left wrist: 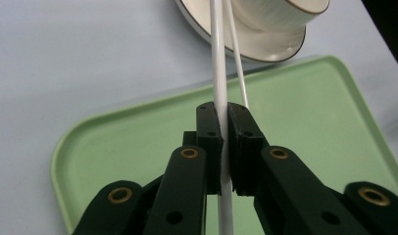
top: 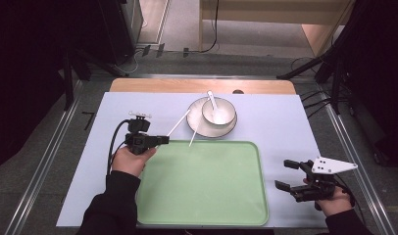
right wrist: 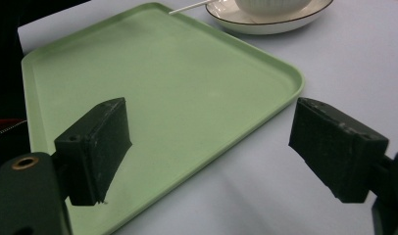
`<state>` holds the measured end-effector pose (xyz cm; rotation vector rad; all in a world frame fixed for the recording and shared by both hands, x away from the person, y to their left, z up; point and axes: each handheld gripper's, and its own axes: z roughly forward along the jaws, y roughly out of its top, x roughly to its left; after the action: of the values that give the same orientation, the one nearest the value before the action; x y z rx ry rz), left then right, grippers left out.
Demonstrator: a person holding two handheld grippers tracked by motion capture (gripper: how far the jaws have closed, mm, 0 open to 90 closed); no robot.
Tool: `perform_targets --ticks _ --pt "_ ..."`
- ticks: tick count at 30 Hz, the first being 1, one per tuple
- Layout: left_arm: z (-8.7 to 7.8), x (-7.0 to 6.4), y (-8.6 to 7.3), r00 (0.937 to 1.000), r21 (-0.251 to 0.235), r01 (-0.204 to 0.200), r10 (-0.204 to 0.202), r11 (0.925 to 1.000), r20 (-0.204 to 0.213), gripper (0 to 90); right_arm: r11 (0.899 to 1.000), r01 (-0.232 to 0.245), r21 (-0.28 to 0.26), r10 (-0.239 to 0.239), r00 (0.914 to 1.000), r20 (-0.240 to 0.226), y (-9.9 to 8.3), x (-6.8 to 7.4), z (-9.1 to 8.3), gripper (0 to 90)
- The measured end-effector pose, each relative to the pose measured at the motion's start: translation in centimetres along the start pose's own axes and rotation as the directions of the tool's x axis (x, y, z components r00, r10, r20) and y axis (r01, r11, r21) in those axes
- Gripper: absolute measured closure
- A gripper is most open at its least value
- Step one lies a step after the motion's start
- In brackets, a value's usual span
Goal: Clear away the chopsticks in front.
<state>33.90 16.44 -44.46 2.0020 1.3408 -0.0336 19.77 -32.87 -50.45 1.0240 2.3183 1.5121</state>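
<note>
My left gripper (top: pixel 162 139) is shut on a white chopstick (top: pixel 177 125) near the green tray's (top: pixel 202 186) far left corner. The stick's far end leans on a white plate (top: pixel 194 122). In the left gripper view the jaws pinch this chopstick (left wrist: pixel 219 73). A second chopstick (left wrist: pixel 237 68) lies beside it, running from the plate (left wrist: pixel 265 46) down to the tray (left wrist: pixel 310 122). A white bowl (top: pixel 219 112) with a white spoon (top: pixel 211 99) stands on the plate. My right gripper (top: pixel 284 174) is open and holds nothing, off the tray's right edge.
A pale blue mat (top: pixel 285 122) covers the table, with a wooden strip (top: pixel 202 85) along its far side. In the right gripper view the open gripper (right wrist: pixel 207 147) hovers over the tray's (right wrist: pixel 162 83) corner, with the plate (right wrist: pixel 265 22) and bowl (right wrist: pixel 270 5) beyond.
</note>
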Motion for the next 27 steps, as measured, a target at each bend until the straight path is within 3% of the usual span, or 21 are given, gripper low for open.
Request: perform_targets --ticks 5,17,19,27 --pt "-0.7 -0.4 -1.6 0.9999 0.007 -0.009 0.009 0.9999 -0.005 85.9 1.0 -0.002 0.001 0.002 1.0 -0.002 0.0 0.0 0.0 16.2" --pt "-2.6 0.3 -6.0 0.9989 0.025 0.046 -0.045 0.9986 -0.015 85.8 1.0 0.001 -0.002 -0.001 1.0 -0.005 0.2 0.0 0.1 16.1" --pt "-2.4 0.5 -6.9 0.9977 0.054 0.05 -0.048 0.9973 -0.048 85.8 1.0 0.003 0.0 -0.003 1.0 -0.007 0.2 0.0 0.2 16.2" --pt "-1.6 1.0 -8.8 0.9942 0.101 0.089 -0.082 0.991 -0.07 85.5 1.0 0.005 0.002 -0.005 0.9999 -0.01 0.3 0.0 0.3 16.1"
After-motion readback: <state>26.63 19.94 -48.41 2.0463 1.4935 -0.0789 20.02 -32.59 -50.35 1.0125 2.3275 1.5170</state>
